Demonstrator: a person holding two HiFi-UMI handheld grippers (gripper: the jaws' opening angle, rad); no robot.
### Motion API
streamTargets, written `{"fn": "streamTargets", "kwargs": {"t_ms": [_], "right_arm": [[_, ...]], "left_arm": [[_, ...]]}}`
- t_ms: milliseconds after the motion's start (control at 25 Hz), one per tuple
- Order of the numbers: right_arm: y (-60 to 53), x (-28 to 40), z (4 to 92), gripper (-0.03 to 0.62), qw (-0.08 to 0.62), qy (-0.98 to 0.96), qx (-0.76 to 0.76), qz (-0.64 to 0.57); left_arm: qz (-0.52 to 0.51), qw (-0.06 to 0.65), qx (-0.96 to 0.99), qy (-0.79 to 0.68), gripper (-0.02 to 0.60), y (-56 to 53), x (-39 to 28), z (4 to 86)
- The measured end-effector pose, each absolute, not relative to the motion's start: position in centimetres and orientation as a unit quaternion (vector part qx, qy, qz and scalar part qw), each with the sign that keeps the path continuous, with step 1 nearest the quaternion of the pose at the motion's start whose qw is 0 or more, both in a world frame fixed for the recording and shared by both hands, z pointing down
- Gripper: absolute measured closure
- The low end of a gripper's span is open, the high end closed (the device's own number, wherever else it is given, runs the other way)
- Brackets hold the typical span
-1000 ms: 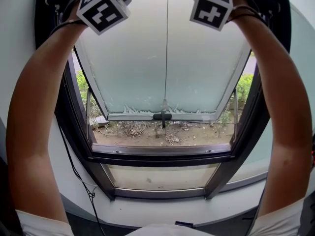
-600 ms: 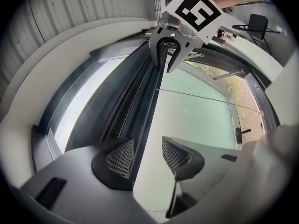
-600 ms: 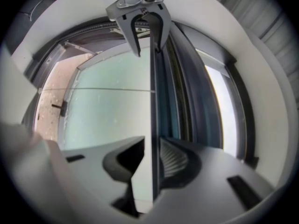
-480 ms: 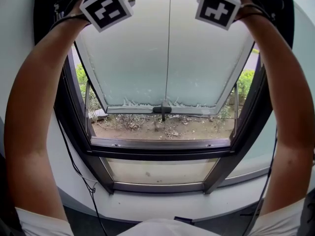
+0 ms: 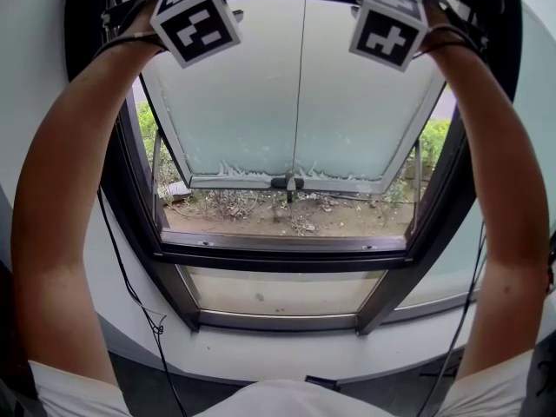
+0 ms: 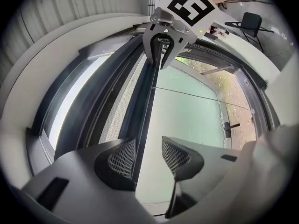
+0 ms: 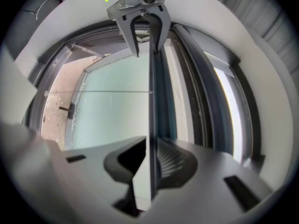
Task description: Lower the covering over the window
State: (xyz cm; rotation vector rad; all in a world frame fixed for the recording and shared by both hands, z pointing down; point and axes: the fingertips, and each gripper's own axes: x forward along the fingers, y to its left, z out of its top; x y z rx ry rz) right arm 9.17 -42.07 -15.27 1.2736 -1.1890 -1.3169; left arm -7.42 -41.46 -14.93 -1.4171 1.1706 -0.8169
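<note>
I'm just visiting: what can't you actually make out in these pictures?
Covering: cut off by the head view's top edge, edge-on in the left gripper view; its drop is unclear.
Scene behind the frosted pane: blurred by frosting, head view.
Black cable: lower end runs off the head view's bottom edge.

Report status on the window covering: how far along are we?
Done: both claws are up at the covering's bottom rail. In hand: the right claw has just been closing and pinches the rail; the left claw straddles it, jaws apart. Left: nearly all the lowering; the tilted-out pane and the ground outside show uncovered.
</note>
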Motion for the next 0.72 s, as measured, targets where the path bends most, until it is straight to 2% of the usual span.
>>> {"fn": "streamTargets", "kwargs": {"t_ms": [240,560,720], "right_arm": [[-42.0,9.0,-13.3,0.525,0.467,-0.484,0.509,-0.536],[-41.9,8.9,-12.1,0.525,0.479,-0.479,0.504,-0.536],[-41.9,8.9,-11.2,0.525,0.483,-0.481,0.499,-0.535]], "left_arm": [[-0.361,0.528,-0.591,0.491,0.428,-41.4,-7.6,-13.1],[-0.419,0.536,-0.559,0.474,0.425,-42.5,-7.7,-10.6],[-0.407,0.524,-0.574,0.480,0.425,-42.7,-7.0,-10.6]]}}
